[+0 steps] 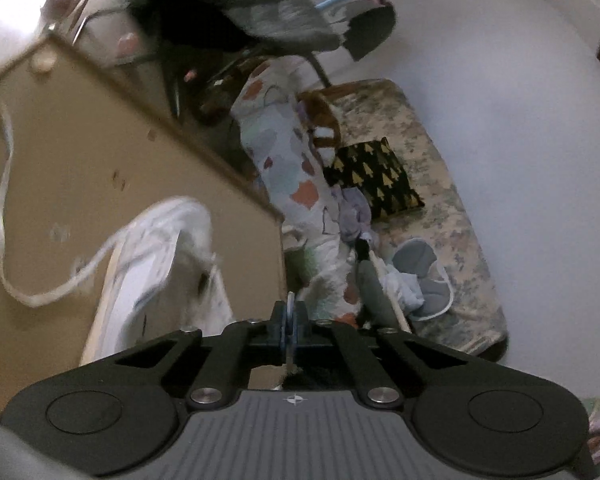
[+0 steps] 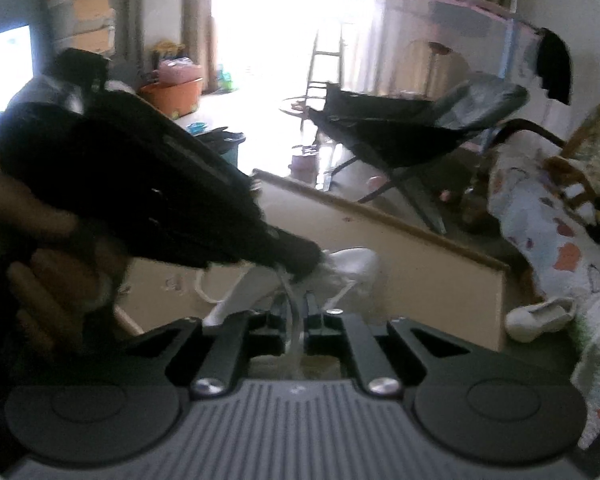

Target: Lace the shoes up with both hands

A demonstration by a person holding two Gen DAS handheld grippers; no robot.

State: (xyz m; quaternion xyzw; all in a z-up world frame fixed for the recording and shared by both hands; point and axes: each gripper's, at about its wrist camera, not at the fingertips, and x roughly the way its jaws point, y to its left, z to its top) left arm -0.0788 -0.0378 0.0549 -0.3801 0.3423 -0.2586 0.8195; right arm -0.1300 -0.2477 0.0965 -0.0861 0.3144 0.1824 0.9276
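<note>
A white shoe (image 1: 152, 248) lies blurred on the brown table (image 1: 80, 160), and its white lace (image 1: 4, 200) trails in a long loop to the left. My left gripper (image 1: 290, 320) is shut, with a thin pale strip of lace pinched between its pads. In the right wrist view the left gripper (image 2: 312, 262), held by a hand (image 2: 40, 264), reaches in from the left to the shoe (image 2: 352, 268). A lace strand (image 2: 294, 328) runs down from there between the jaws of my right gripper (image 2: 296, 312), which stand slightly apart around it.
The table's far edge (image 2: 380, 208) runs diagonally. Beyond it stand a black folding chair (image 2: 400, 128) and patterned bedding (image 2: 560, 248). A second white shoe (image 2: 540, 316) lies beside the table's right end. A mattress with a black cushion (image 1: 372, 176) lies on the floor.
</note>
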